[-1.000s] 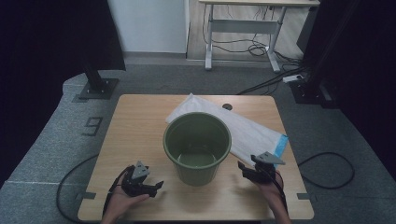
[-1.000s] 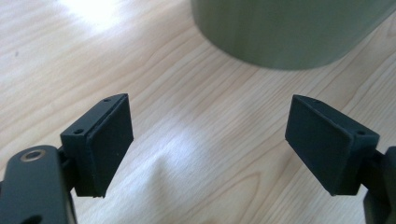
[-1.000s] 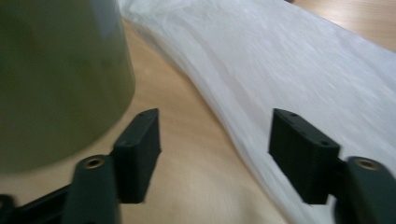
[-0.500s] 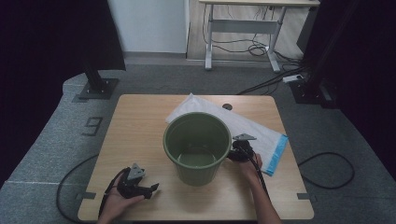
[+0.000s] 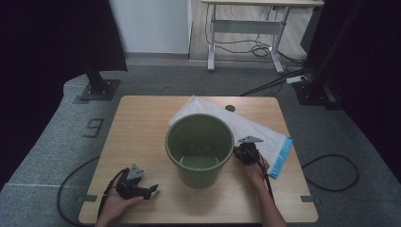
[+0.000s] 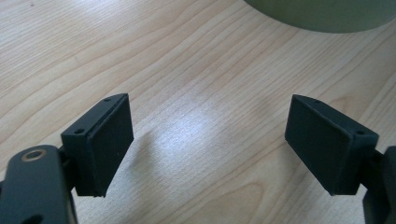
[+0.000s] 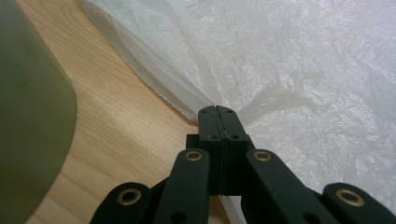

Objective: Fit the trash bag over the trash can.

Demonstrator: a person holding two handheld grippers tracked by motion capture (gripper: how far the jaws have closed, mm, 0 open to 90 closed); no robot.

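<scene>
A green bucket [image 5: 199, 146] stands upright mid-table, with nothing in it that I can see. Behind it and to its right lies a flat white plastic bag [image 5: 265, 137] with a blue end strip. My right gripper [image 5: 246, 153] sits just right of the bucket at the bag's near edge. In the right gripper view its jaws [image 7: 216, 112] are pressed together on the bag's [image 7: 303, 70] edge, with the bucket wall [image 7: 28, 116] at the left. My left gripper [image 5: 151, 190] rests at the front left, open over bare wood [image 6: 208, 140], the bucket's base [image 6: 322, 14] just ahead.
The wooden table [image 5: 142, 123] has a small cable hole [image 5: 230, 108] near its far edge. Cables trail off the table's front to the floor. A desk frame [image 5: 246, 28] and black stands lie beyond the table.
My right gripper moved from the front right corner forward and left to the bag's edge beside the bucket and shut there. The left gripper shifted slightly toward the front edge.
</scene>
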